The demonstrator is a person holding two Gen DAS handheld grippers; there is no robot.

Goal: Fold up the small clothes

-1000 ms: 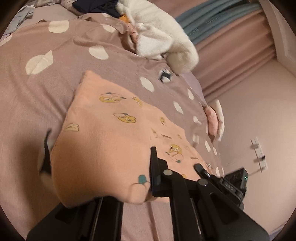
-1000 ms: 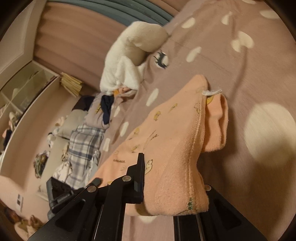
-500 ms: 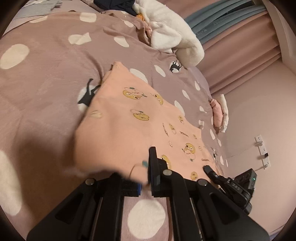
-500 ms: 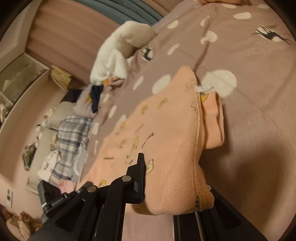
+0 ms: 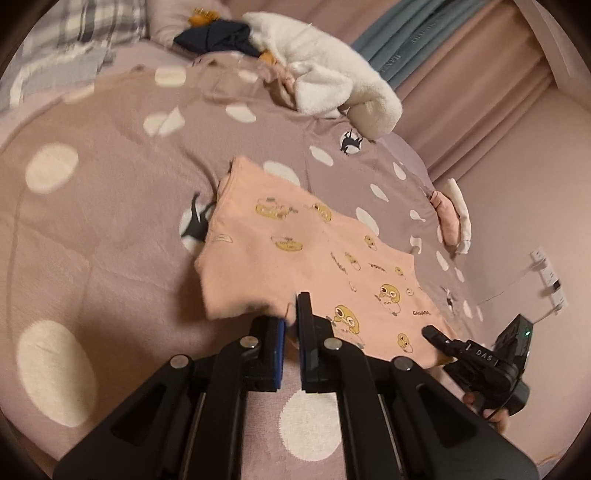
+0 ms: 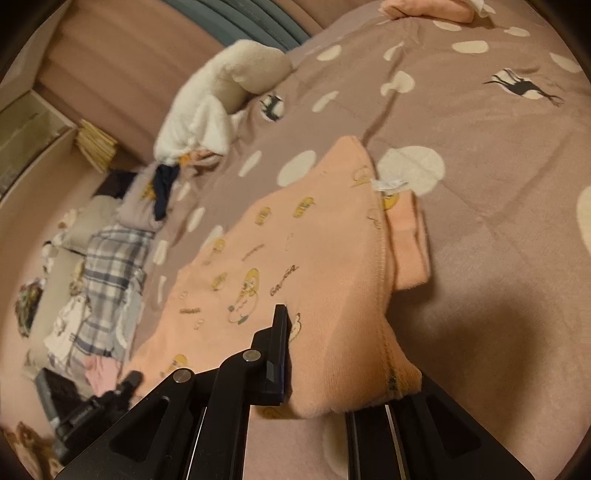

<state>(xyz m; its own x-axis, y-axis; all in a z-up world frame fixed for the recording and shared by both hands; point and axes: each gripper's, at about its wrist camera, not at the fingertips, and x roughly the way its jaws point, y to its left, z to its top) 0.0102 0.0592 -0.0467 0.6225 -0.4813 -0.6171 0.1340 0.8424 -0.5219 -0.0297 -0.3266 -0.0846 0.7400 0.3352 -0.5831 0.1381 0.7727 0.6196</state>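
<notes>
- We see our left gripper with its jaws nearly together, nipping the near edge of the peach garment between the blue-edged pads.
- In the right wrist view our right gripper is clamped on a thick bunched corner of the same garment; the cloth drapes over the right finger and hides it, while the left finger presses against the fabric.
- The peach garment, printed with small yellow cartoon figures, lies spread on the mauve bedspread with pale dots. In the left wrist view it runs from the fingers at 6 o'clock up toward 12 o'clock and out to 4 o'clock.
- In the right wrist view a white label shows at the garment's far edge, toward 1 o'clock, with a folded layer beneath it.
- A white fleecy item lies on the bed at 12 to 1 o'clock in the left view, touching a dark navy cloth.
- A plaid fabric lies at 9 o'clock in the right view.
- A small pink and white bundle sits at the bed's edge at 3 o'clock, well apart from the garment.
</notes>
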